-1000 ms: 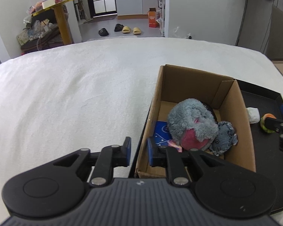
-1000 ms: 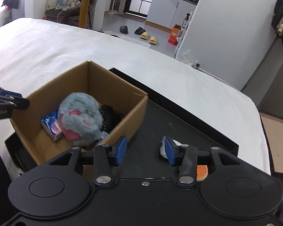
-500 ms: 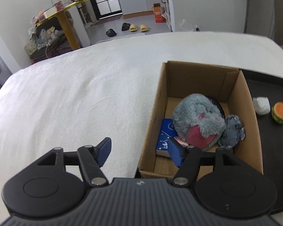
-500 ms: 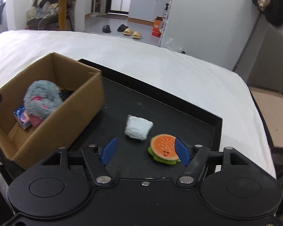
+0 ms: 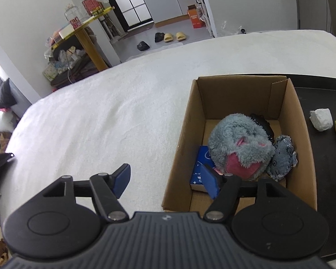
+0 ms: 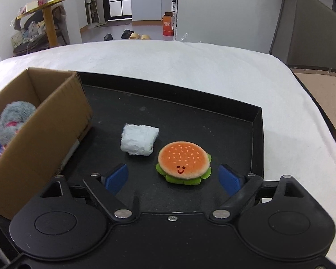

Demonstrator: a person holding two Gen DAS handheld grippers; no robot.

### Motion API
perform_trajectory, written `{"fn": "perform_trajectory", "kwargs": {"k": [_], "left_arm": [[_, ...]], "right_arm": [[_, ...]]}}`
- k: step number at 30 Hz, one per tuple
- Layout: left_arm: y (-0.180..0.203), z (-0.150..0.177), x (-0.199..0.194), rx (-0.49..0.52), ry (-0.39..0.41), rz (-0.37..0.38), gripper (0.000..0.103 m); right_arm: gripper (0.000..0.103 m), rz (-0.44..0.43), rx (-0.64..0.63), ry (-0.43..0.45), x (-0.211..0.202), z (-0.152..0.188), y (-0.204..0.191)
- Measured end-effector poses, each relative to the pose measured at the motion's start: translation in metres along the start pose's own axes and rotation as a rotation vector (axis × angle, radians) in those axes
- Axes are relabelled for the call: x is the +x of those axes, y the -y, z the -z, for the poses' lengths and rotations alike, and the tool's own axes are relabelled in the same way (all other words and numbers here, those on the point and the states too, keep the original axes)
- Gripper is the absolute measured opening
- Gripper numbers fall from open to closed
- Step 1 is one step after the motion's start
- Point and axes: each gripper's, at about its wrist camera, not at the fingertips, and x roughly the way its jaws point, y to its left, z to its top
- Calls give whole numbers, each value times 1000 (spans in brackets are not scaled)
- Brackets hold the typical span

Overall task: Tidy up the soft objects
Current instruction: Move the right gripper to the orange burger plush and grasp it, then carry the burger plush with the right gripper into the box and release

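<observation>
A cardboard box (image 5: 300, 121) stands on a black tray (image 6: 256, 121) on a white bed. In it lie a grey-pink plush (image 5: 239, 148), a small grey plush (image 5: 282, 159), a blue pack (image 5: 198, 168) and a black item (image 5: 261, 123). My left gripper (image 5: 165, 181) is open and empty, straddling the box's left wall. A burger plush (image 6: 183, 161) and a white soft block (image 6: 138, 142) lie on the tray beside the box (image 6: 33, 143). My right gripper (image 6: 172, 179) is open wide, just in front of the burger plush, empty.
The white bed (image 5: 100, 116) spreads left of and behind the box. The tray's raised rim lies behind and to the right of the burger. A yellow table (image 5: 87, 33) and slippers (image 5: 174, 37) are on the floor beyond.
Both grippers opened wide. My right gripper swung from the box to the burger plush and white block. My left gripper pulled back and rose slightly.
</observation>
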Motion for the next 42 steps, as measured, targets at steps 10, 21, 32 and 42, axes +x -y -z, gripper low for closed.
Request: {"fn": "perform_trajectory", "kwargs": {"k": [10, 21, 32, 42], "left_arm": [[19, -7, -4, 53, 27, -68, 68], [27, -11, -9, 62, 21, -96, 69], [19, -9, -14, 39, 21, -77, 69], [1, -6, -12, -38, 18, 13, 69]], "right_arm": [[95, -32, 95, -3, 23, 5, 18], [46, -20, 145, 18, 23, 18, 40], [46, -20, 134, -6, -5, 20, 42], [46, -12, 88, 19, -31, 4, 24]]}}
